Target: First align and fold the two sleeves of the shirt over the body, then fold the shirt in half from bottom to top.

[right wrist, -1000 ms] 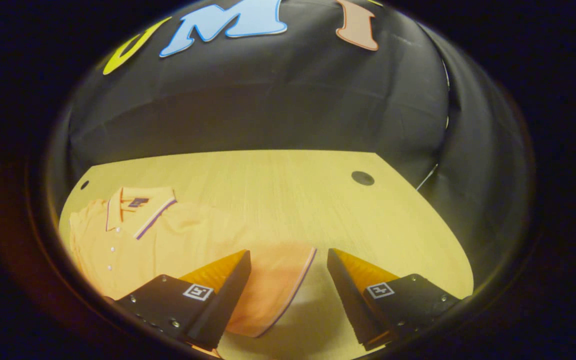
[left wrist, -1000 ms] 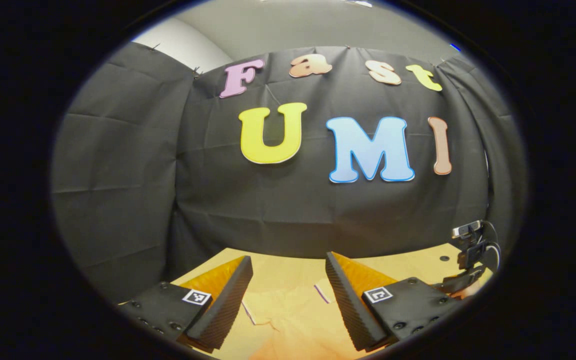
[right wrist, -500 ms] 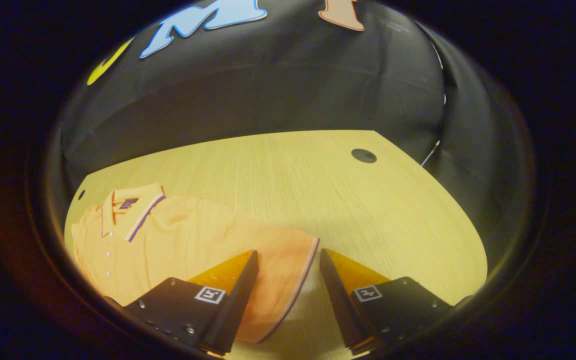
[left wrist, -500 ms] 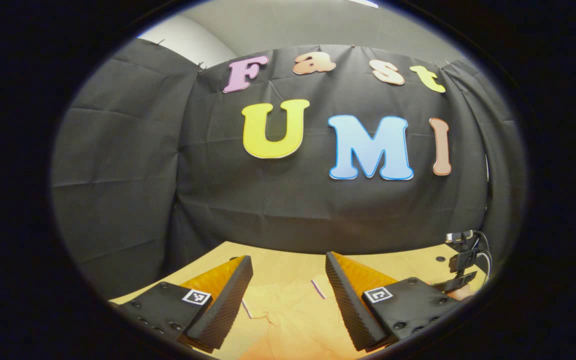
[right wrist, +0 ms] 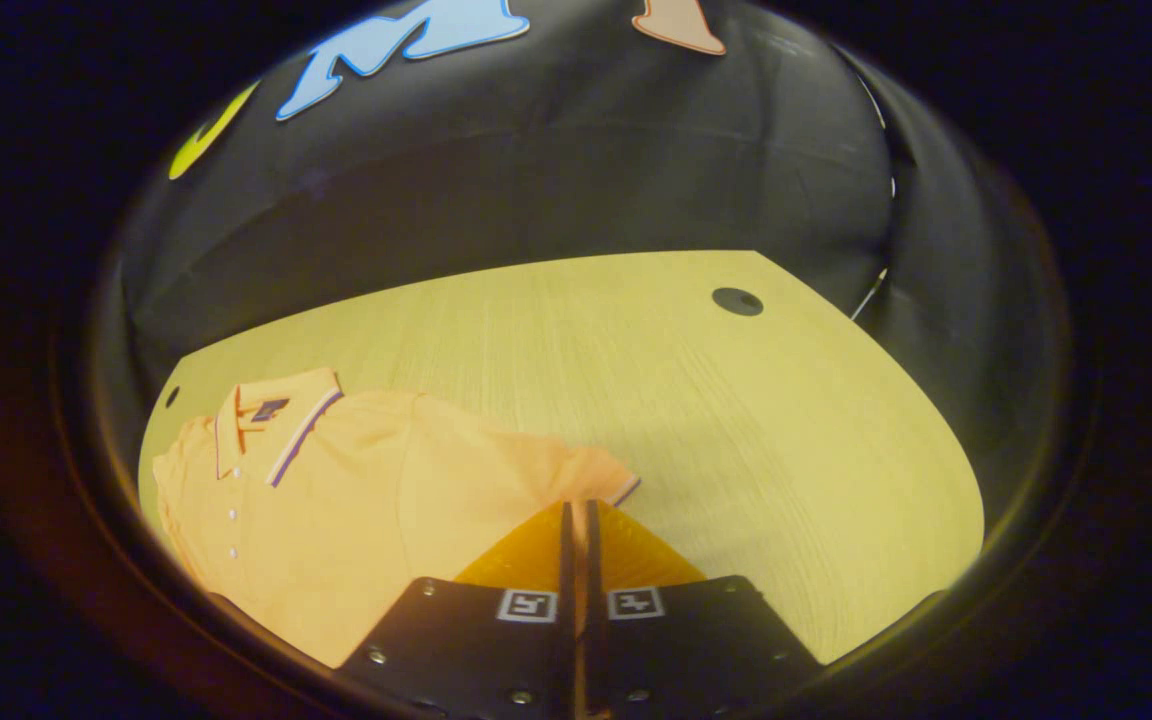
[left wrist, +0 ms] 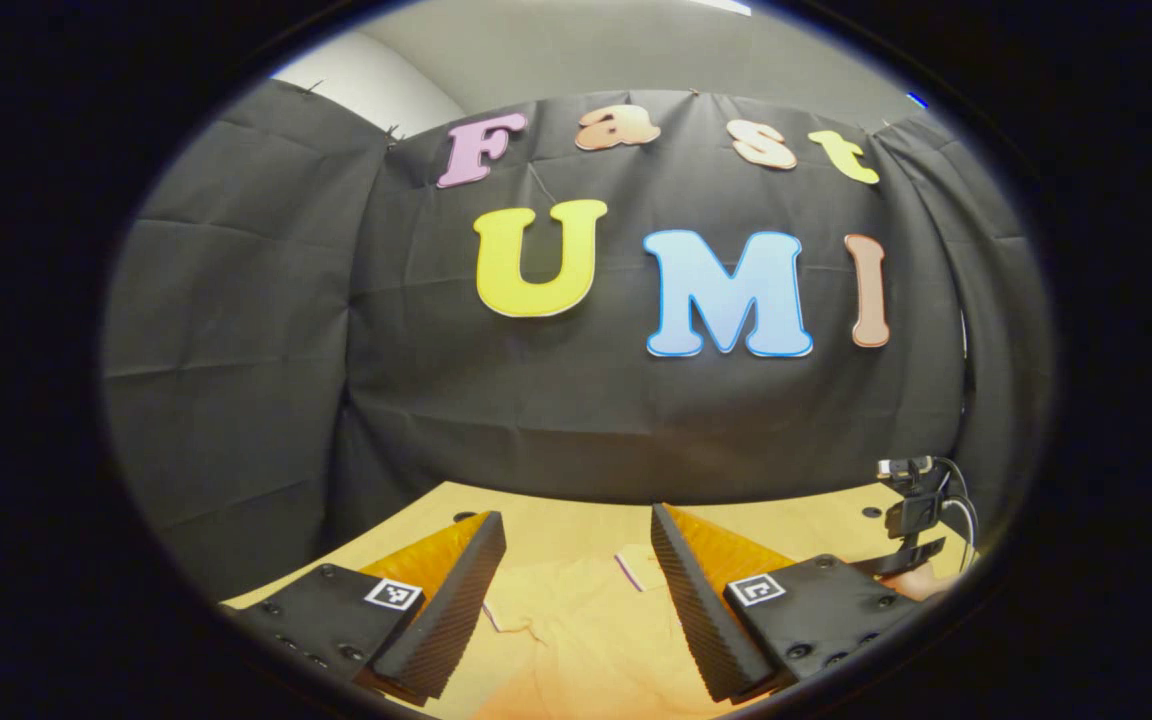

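Observation:
An orange polo shirt (right wrist: 366,500) lies flat on the wooden table (right wrist: 696,420), its striped collar (right wrist: 281,420) towards the far left. In the right gripper view my right gripper (right wrist: 578,510) is shut on the cuff end of the shirt's sleeve (right wrist: 586,470), with fabric pinched between the two fingers. In the left gripper view my left gripper (left wrist: 576,590) hangs open above the shirt (left wrist: 576,630), nothing between its fingers. The right gripper's body (left wrist: 911,510) and the hand holding it show at the far right of that view.
A wide stretch of bare wooden table lies to the right of the shirt, with a round dark hole (right wrist: 737,301) near its far corner and a smaller one (right wrist: 172,396) at the far left. Black cloth walls close in behind the table.
My right gripper has gone from open around the sleeve cuff to shut on it, and the sleeve has bunched up. My left gripper has stayed open and barely shifted.

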`<act>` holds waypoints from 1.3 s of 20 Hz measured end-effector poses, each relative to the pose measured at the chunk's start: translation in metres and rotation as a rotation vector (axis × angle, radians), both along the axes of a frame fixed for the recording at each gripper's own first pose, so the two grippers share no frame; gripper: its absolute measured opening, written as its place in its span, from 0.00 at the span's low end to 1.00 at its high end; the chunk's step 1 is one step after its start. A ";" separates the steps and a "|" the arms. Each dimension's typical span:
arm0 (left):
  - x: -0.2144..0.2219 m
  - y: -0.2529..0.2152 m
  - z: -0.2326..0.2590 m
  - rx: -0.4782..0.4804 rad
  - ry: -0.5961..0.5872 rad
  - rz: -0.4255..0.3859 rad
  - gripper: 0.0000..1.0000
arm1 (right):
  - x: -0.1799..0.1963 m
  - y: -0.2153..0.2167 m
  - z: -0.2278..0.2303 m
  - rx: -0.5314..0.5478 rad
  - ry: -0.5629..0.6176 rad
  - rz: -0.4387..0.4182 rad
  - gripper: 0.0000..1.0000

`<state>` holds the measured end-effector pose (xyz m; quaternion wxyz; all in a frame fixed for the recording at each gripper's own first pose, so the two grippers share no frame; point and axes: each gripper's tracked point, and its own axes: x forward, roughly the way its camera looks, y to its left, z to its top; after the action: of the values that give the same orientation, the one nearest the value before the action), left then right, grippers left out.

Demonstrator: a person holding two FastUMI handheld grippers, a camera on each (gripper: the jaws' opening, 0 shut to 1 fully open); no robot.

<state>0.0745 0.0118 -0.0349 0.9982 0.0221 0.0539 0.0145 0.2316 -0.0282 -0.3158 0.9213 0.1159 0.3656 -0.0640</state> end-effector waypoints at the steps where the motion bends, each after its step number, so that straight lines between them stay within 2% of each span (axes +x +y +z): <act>1: -0.002 0.002 0.000 0.000 -0.002 0.004 0.94 | -0.001 0.001 0.002 -0.006 -0.003 0.008 0.03; 8: -0.012 0.018 -0.002 -0.013 0.003 0.037 0.94 | 0.002 0.021 0.058 -0.048 -0.135 0.082 0.03; 14: -0.013 0.023 -0.006 -0.023 0.011 0.045 0.94 | -0.001 0.078 0.094 -0.084 -0.215 0.233 0.03; 21: -0.014 0.044 -0.014 -0.030 0.024 0.071 0.94 | -0.003 0.137 0.100 -0.058 -0.228 0.354 0.03; 26: -0.015 0.055 -0.021 -0.032 0.039 0.084 0.94 | -0.009 0.163 0.077 -0.075 -0.163 0.436 0.03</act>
<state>0.0594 0.0664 -0.0562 0.9957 0.0042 0.0743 0.0551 0.2227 0.1344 -0.2386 0.9434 0.0047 0.3039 0.1328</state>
